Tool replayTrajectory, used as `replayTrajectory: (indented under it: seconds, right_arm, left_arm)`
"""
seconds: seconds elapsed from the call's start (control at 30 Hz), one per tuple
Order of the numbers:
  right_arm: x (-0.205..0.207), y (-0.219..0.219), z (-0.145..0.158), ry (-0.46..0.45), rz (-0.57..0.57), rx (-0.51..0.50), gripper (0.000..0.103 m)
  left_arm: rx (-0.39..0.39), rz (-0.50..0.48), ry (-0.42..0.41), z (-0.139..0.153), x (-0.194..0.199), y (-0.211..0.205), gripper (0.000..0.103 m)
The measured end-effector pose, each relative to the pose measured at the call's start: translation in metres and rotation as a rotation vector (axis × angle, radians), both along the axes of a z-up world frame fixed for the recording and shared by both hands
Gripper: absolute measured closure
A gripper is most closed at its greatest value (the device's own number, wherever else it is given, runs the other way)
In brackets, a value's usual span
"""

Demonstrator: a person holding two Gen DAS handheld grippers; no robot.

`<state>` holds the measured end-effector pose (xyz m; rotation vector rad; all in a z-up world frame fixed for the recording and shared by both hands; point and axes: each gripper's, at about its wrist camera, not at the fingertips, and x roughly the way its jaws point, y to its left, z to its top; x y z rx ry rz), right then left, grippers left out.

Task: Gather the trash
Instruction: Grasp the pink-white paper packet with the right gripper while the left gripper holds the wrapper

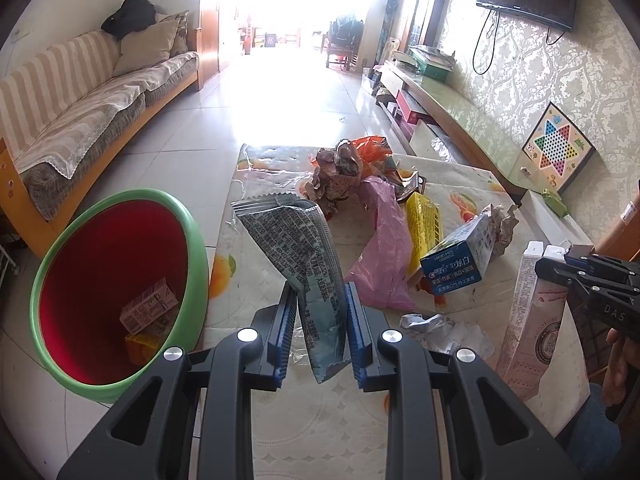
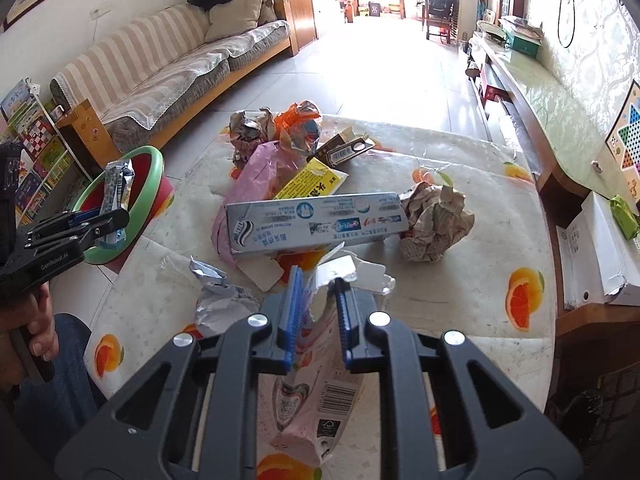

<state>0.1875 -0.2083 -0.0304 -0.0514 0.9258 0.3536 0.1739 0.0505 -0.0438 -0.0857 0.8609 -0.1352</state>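
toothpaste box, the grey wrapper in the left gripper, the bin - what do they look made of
Toothpaste box: glossy printed cardboard, going by its straight folded edges.
Grey wrapper: thin plastic or foil film, with a crimped, zigzag-cut end.
Bin: seemingly moulded plastic, with a smooth green rim and red inside.

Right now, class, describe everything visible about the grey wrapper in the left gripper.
The grey wrapper is a flat, empty foil-like sachet with dense dark print, crimped serrated ends and a teal lower part. It stands roughly upright, leaning left, pinched between the left gripper's blue pads, above the table edge, beside the green-rimmed bin.
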Motion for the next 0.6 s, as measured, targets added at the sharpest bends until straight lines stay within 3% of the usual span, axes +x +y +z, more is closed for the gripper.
replayTrajectory:
  seconds: [0.6]
  right_arm:
    - [-0.012,0.014,0.057,-0.104,-0.005,-0.006,0.093]
  left_arm:
    - [0.001,0.022,-0.057,0.026,-0.003,0.014,0.081]
